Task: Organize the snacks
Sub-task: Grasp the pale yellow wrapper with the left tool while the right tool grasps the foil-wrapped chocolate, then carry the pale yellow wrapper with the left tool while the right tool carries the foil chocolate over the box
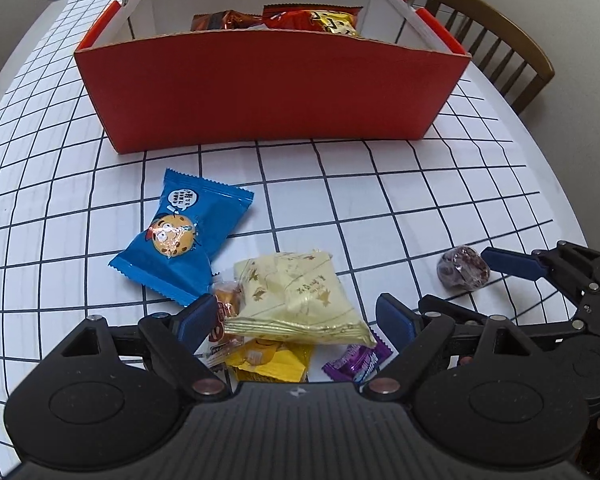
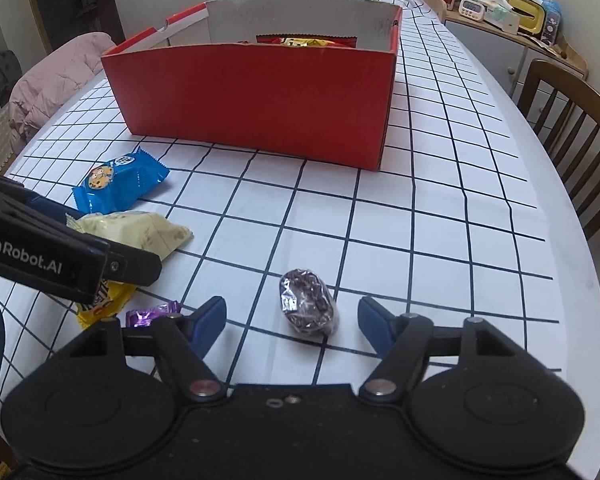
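A red cardboard box (image 1: 268, 88) stands at the back of the table with snack bags inside; it also shows in the right wrist view (image 2: 256, 96). My left gripper (image 1: 296, 320) is open around a pale yellow packet (image 1: 300, 296) that lies on a pile with a yellow packet (image 1: 272, 362), a purple candy (image 1: 356, 362) and an orange candy (image 1: 226, 300). A blue cookie packet (image 1: 180, 240) lies just beyond. My right gripper (image 2: 292, 320) is open around a dark foil-wrapped ball (image 2: 306, 304) on the cloth, which also shows in the left wrist view (image 1: 462, 268).
The table wears a white cloth with a black grid (image 2: 420, 208). A wooden chair (image 2: 572, 128) stands at the right edge. A shelf with small items (image 2: 508, 4) is at the back right. A pink padded seat (image 2: 56, 80) is on the left.
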Demonstrator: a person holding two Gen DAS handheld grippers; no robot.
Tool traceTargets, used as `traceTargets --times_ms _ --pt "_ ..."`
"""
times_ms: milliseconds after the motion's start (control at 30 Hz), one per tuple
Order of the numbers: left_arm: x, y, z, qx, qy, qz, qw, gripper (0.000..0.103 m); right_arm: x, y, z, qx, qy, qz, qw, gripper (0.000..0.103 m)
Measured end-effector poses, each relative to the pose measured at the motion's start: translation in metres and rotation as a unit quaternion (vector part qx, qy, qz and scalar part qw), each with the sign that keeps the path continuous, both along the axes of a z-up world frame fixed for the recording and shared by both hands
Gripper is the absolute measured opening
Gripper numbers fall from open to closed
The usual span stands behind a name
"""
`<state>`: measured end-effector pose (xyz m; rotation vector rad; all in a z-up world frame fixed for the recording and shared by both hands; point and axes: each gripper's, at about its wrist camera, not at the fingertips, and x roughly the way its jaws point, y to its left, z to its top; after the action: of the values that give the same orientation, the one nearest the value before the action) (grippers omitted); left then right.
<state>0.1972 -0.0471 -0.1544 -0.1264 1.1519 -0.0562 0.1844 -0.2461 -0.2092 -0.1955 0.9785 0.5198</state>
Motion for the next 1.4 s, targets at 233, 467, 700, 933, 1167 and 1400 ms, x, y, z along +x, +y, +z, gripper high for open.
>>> traceTargets --times_ms 233,467,700,933,1167,1400 --pt "0.0 0.0 0.005 0.0 -0.007 0.007 1.0 0.067 0.001 0.0 -0.002 -0.003 0.0 0.001 1.0 0.044" --pt "-0.002 0.004 0.011 -0.009 -0.012 0.018 0.9997 0.062 0.001 -0.002 0.001 0.0 -0.001 -0.007 1.0 0.028" --pt "-0.002 0.016 0.019 -0.034 -0.005 0.038 0.9987 0.051 -0.004 -0.007 0.009 0.011 0.005 -0.024 1.0 0.027" --pt "-0.007 0.019 0.028 -0.039 -0.008 0.037 0.9985 0.037 -0.011 -0.016 0.026 0.034 0.009 -0.04 0.999 0.027" --pt "-0.01 0.019 0.029 -0.045 -0.002 0.032 0.9985 0.034 -0.019 -0.017 0.036 0.046 0.005 -0.045 0.998 0.027" --pt "-0.002 0.028 0.045 -0.059 -0.006 0.036 0.9976 0.005 -0.021 -0.023 0.046 0.07 0.002 -0.058 0.996 0.027"
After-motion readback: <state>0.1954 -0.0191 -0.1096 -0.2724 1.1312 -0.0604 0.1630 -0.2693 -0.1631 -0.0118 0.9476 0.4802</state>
